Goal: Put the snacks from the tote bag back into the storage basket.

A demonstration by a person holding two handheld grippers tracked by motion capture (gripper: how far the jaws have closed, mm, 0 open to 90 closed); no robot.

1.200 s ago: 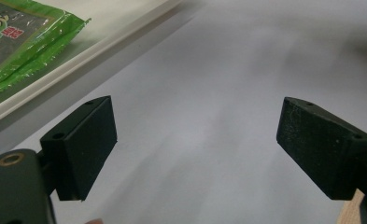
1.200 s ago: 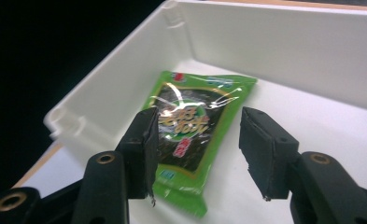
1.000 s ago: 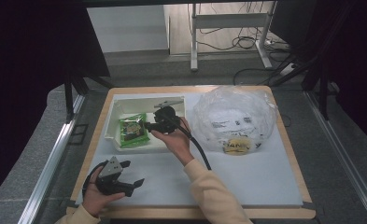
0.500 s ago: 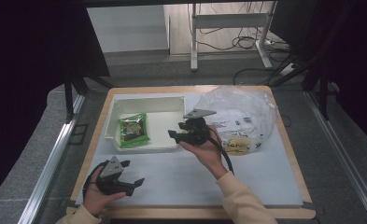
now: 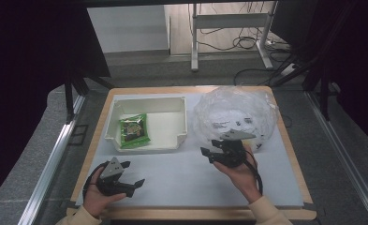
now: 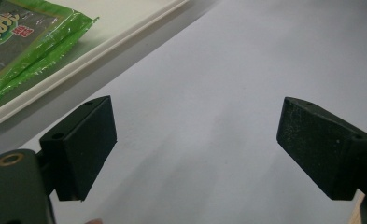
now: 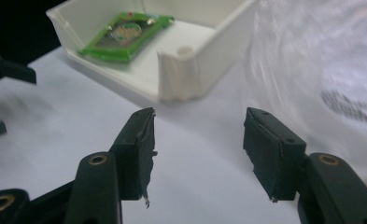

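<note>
On the white table top (image 5: 186,183), the right gripper (image 5: 209,153) sits in the person's right hand (image 5: 240,171) just in front of the clear plastic bag (image 5: 235,112), its 2 jaws pointing left toward the near right corner of the white bin (image 5: 181,136). In the right gripper view the jaws stand moderately apart with nothing between them; bare table shows through the gap, the bin's rounded corner post lies just beyond, and the crinkled bag fills the right side (image 7: 321,60). The green snack packet (image 5: 134,131) lies flat on the floor of the bin, toward its left half, with its label facing up; the same packet shows at the back of the bin in the right gripper view (image 7: 125,35) and at the top left corner of the left gripper view (image 6: 22,42). The left gripper (image 5: 137,183) rests low over the table near its front left edge, held in the left hand (image 5: 97,197), well apart from the right gripper and just in front of the bin's open front lip. Its 2 jaws are spread wide, wider than the right pair, and they grip nothing; only plain white surface lies between them. The bag holds printed paper slips, too blurred to read.
</note>
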